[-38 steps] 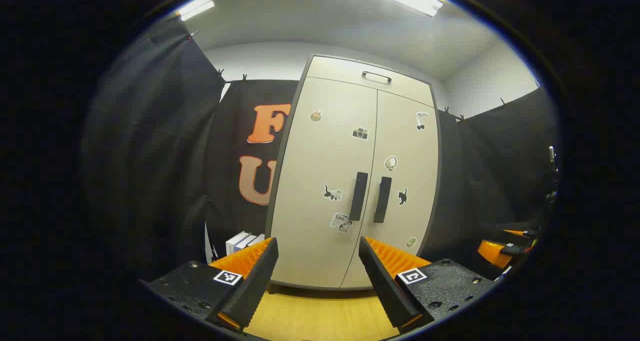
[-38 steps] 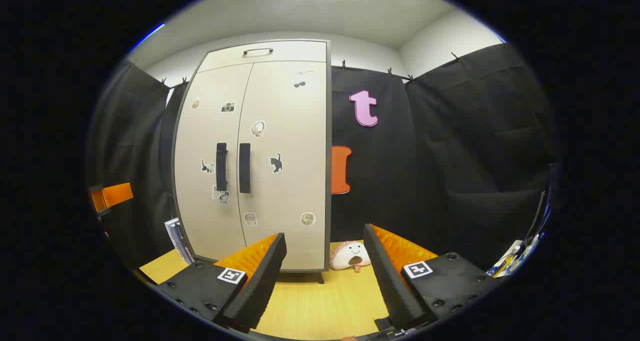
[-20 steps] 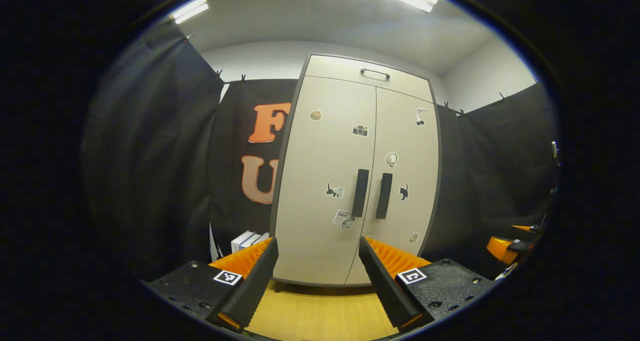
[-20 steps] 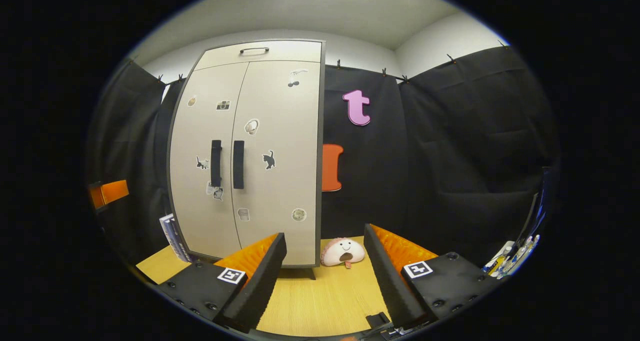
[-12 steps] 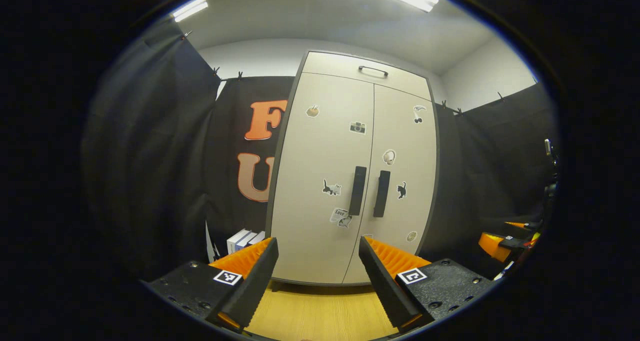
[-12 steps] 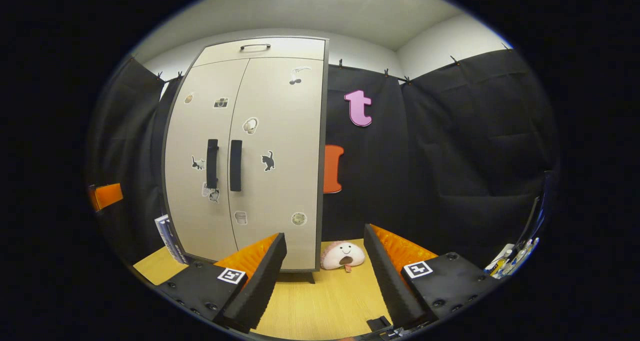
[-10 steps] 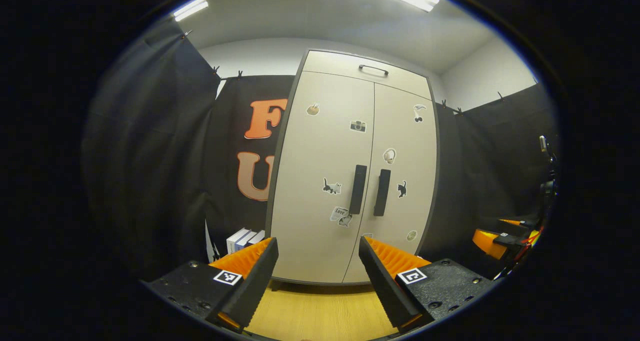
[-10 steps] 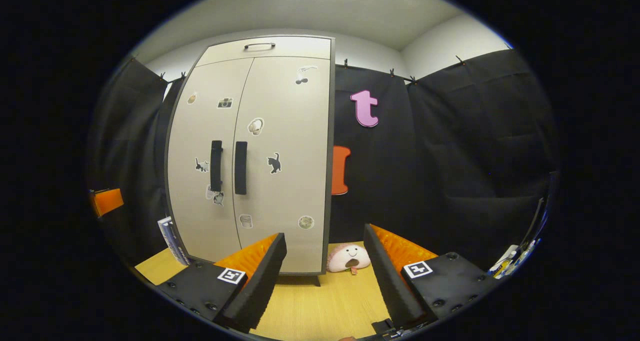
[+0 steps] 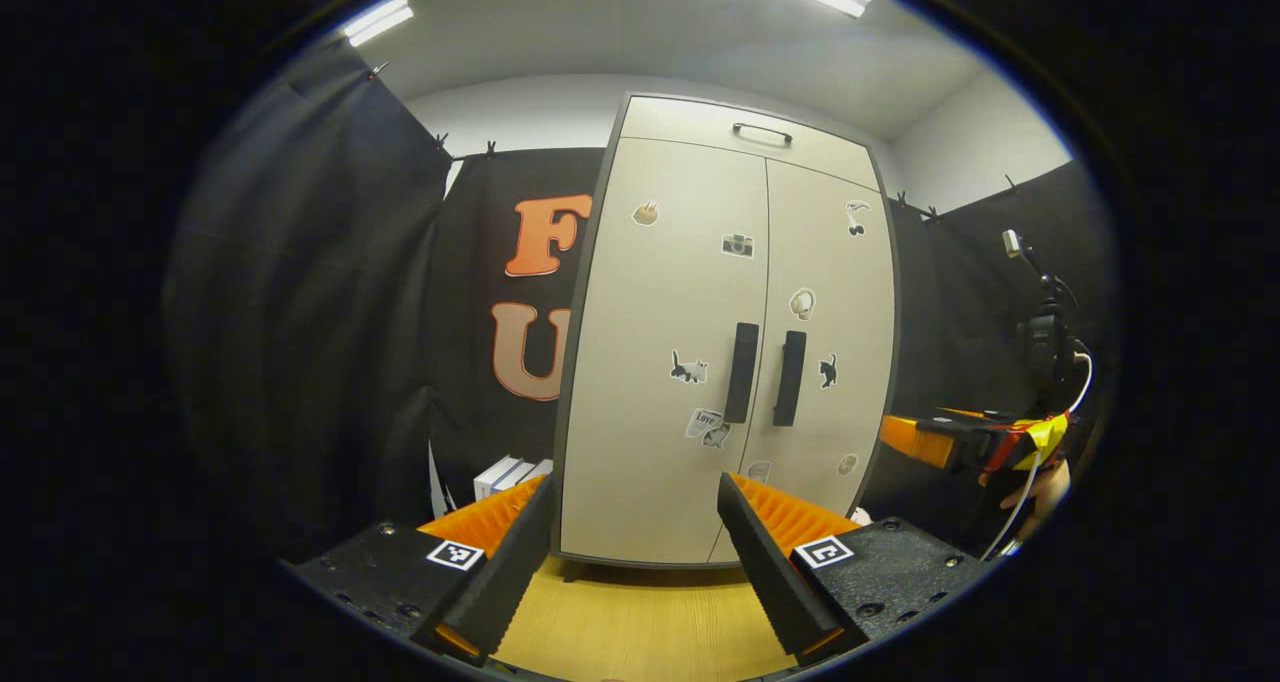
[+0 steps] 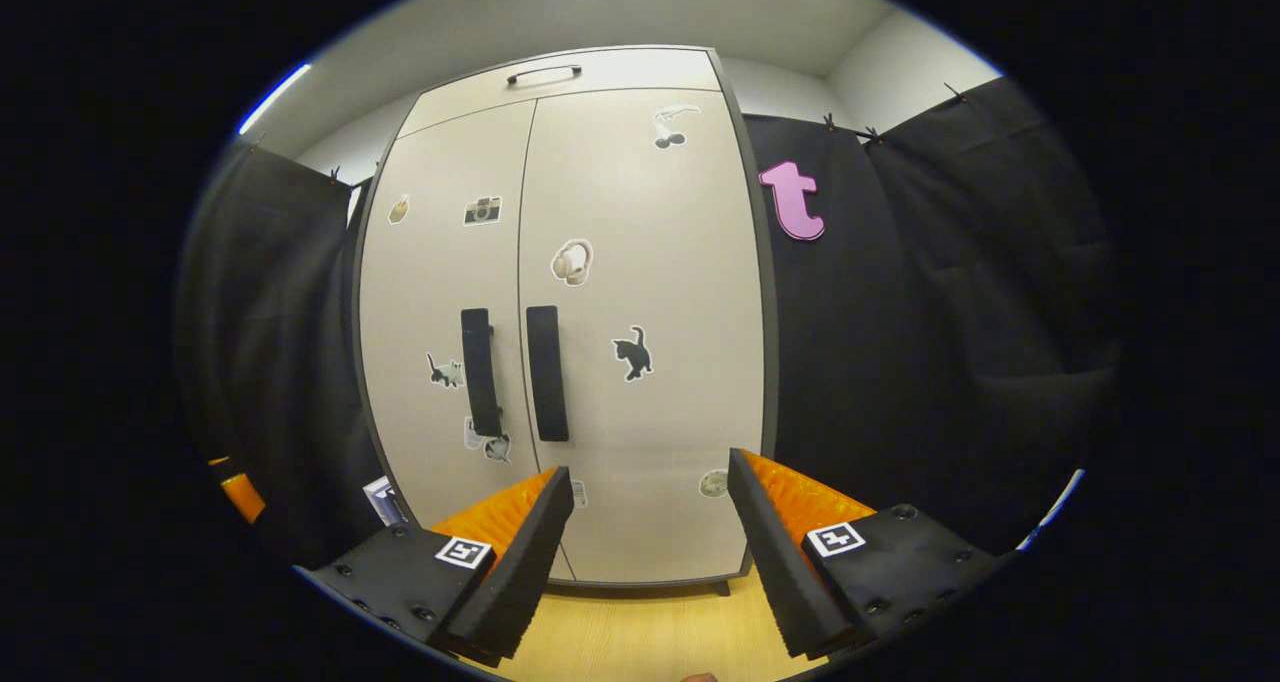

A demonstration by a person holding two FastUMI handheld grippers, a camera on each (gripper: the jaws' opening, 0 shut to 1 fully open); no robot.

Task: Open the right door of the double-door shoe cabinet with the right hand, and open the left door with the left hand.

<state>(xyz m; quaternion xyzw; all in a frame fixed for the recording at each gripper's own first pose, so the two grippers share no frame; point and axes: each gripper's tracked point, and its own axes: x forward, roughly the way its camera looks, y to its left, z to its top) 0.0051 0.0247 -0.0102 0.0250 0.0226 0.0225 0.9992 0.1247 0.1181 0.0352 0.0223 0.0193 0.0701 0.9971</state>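
In the left gripper view, the shoe cabinet (image 9: 700, 362) stands upright in the middle of the frame, both doors shut. The left door (image 9: 660, 362) and the right door (image 9: 830, 342) meet at a seam just right of centre, with the left handle (image 9: 741, 373) and the right handle (image 9: 790, 378) side by side across it. Small stickers dot both doors. The left hand-held gripper (image 9: 634, 552) sits at the bottom of the frame with its fingers apart, holding nothing, well short of the cabinet. At the right edge the right hand-held gripper (image 9: 905, 439) reaches in, a hand (image 9: 1045, 482) behind it. Books (image 9: 510, 474) lie at the cabinet's lower left.

In the right gripper view, the shoe cabinet (image 10: 560, 342) sits left of centre, doors closed. The right handle (image 10: 547, 373) and left handle (image 10: 481, 372) stand upright near mid-frame. The right hand-held gripper (image 10: 648, 552) at the bottom has its fingers spread, touching nothing.
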